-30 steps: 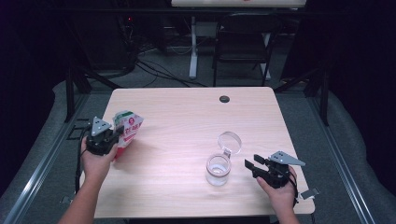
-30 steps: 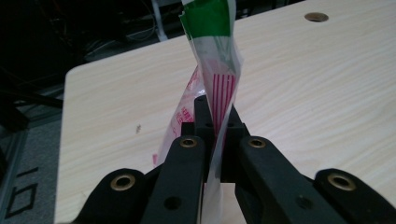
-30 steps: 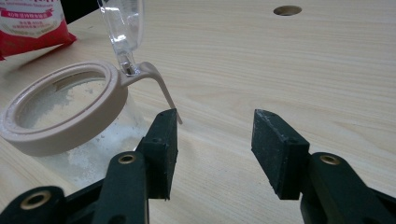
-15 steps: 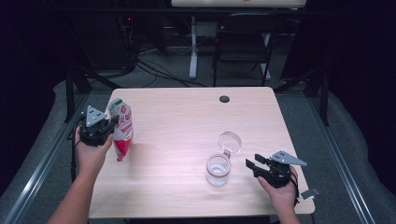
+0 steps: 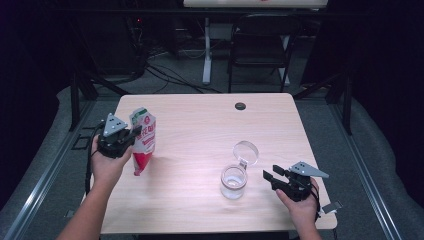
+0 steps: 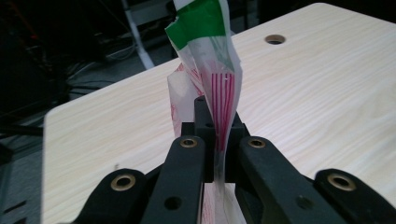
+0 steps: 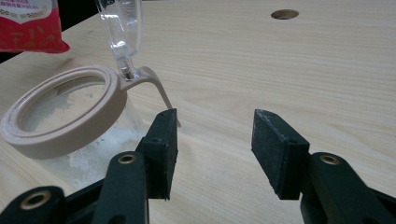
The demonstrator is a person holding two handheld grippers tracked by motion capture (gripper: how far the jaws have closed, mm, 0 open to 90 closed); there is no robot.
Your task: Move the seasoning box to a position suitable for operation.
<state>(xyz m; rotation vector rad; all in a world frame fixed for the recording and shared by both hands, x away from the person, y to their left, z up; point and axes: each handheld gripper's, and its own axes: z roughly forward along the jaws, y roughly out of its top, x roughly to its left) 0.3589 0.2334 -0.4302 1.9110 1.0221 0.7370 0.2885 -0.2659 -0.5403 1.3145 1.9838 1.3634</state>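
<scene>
Pouch (image 5: 142,141) upright at left of frame, clamped in left tool (image 5: 131,136); open-lidded jar (image 5: 234,181) lower centre awaits fill, right tool (image 5: 270,176) apart beside it, pour pending.

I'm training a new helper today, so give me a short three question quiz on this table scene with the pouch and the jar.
1. True or false: the left gripper is shut on the pouch.
2. The jar has its lid: A) closed flat, B) flipped open, C) lying by the table hole.
3. Fill in: the right gripper has its jaws ____, with nothing between them.

Key: 1 true. 2 B. 3 open.
</scene>
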